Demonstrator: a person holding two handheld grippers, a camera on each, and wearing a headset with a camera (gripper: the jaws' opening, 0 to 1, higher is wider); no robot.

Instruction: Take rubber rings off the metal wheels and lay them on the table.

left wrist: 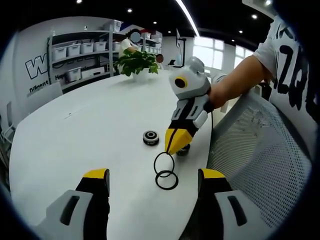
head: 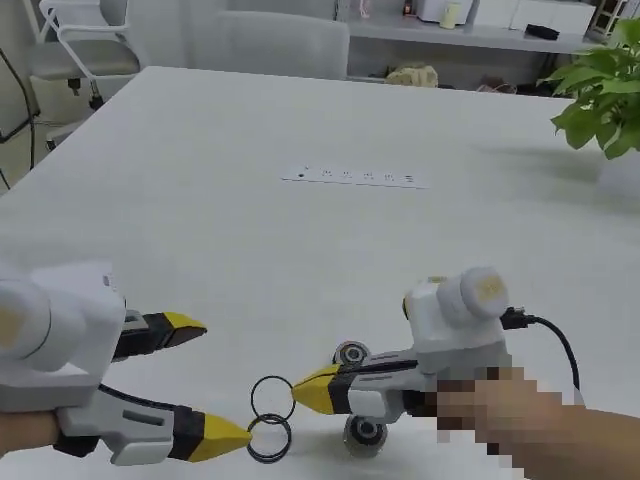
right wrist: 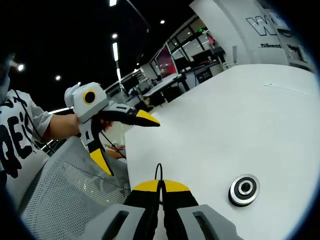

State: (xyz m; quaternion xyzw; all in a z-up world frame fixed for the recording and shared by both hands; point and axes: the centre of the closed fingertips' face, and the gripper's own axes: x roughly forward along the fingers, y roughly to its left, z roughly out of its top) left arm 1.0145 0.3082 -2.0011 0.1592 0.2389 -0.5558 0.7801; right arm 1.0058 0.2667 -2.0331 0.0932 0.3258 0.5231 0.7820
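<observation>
**Right tool pinches a ring near the tabletop's front edge**

The right tool (head: 308, 391) is clenched, its yellow tips closed on the rim of a thin black ring (head: 272, 397). In the right gripper view a sliver of that ring (right wrist: 159, 172) stands up from between the shut jaws. The ring is a fine round hoop. Whether it rests on the white tabletop (head: 300, 250) or is raised a little, I cannot tell.

At its 6 o'clock a second ring (head: 268, 439), just as thin and black, lies flat and meets it edge to edge. Both sit at 6 o'clock in the head view.

The left tool (head: 215, 380) is released, its jaws wide apart, at 9 o'clock of the rings. Its lower tip is just beside the second ring.

The far wheel (head: 351, 353), a small silver disc with a dark band round its hub, lies at 1 o'clock of the right tool's tips. The near wheel (head: 364, 432) lies at 5 o'clock, partly under that tool.
</observation>
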